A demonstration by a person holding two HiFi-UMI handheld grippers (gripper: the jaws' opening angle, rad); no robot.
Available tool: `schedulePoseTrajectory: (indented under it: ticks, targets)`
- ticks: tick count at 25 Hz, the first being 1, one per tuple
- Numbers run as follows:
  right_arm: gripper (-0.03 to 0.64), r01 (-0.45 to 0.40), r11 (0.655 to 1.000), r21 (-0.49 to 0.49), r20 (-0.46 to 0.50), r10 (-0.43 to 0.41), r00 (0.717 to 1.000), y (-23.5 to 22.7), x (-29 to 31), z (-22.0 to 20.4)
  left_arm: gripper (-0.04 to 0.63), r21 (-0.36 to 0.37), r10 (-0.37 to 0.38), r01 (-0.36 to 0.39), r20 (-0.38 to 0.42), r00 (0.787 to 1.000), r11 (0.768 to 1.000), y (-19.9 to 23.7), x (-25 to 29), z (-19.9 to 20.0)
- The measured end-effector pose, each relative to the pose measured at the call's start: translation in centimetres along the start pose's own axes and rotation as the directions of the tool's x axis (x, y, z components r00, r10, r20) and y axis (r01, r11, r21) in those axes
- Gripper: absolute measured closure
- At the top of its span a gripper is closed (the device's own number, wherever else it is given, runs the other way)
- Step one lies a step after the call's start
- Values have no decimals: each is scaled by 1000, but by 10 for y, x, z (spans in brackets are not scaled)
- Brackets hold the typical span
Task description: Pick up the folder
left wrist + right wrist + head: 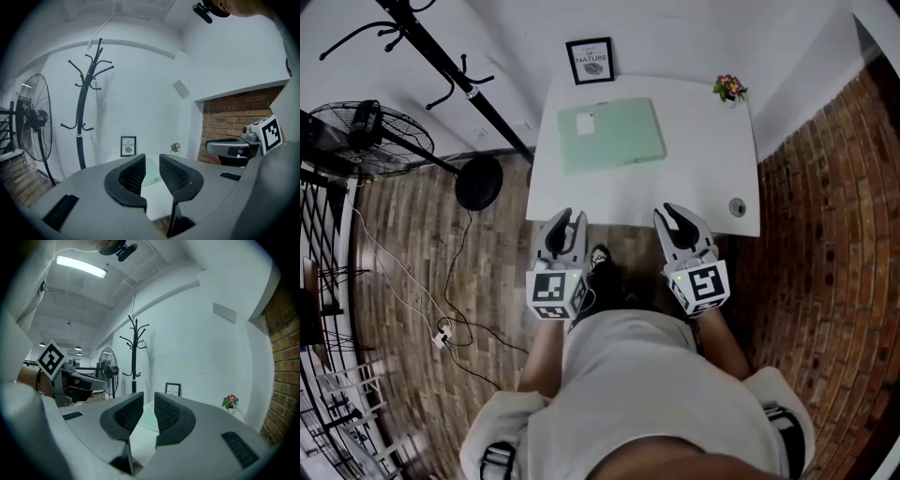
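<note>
Hovering left gripper (567,217) and right gripper (673,212) at white table's (694,178) near edge, jaws of each standing narrowly apart, gripping nothing. Noting green folder (611,134) lying flat on table's far left, well apart from both. Judging this the approach step. Next likely needing forward reach, wider jaws, pinching a folder edge.

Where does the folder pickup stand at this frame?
Nothing done yet: the pale green flat folder lies untouched on the white table. In hand: left tool and right tool hover at its near edge, jaws slightly apart, empty. Left: reach, grip, lift.
</note>
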State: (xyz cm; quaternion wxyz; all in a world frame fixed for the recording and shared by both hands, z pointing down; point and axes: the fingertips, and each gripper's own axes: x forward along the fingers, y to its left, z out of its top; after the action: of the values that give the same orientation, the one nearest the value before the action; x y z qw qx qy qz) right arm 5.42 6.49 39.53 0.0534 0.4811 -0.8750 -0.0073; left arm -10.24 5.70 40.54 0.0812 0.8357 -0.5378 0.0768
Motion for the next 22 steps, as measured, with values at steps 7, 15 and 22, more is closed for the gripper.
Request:
schedulePoseTrajectory:
  ticks: [7,15,22]
  targets:
    - [543,23,1000,-5,-17,-23,1000,-16,44,2,512,-2,-35,35,4,999,999,27,41,11]
    - [537,58,998,-8,-57,-58,997,-35,93,-1,512,-12,-71,71,-2,997,997,62,92,20]
    - [534,89,996,1,-100,-88,991,-45,125,-5,512,-29,-105,105,-14,994,994,84,125,22]
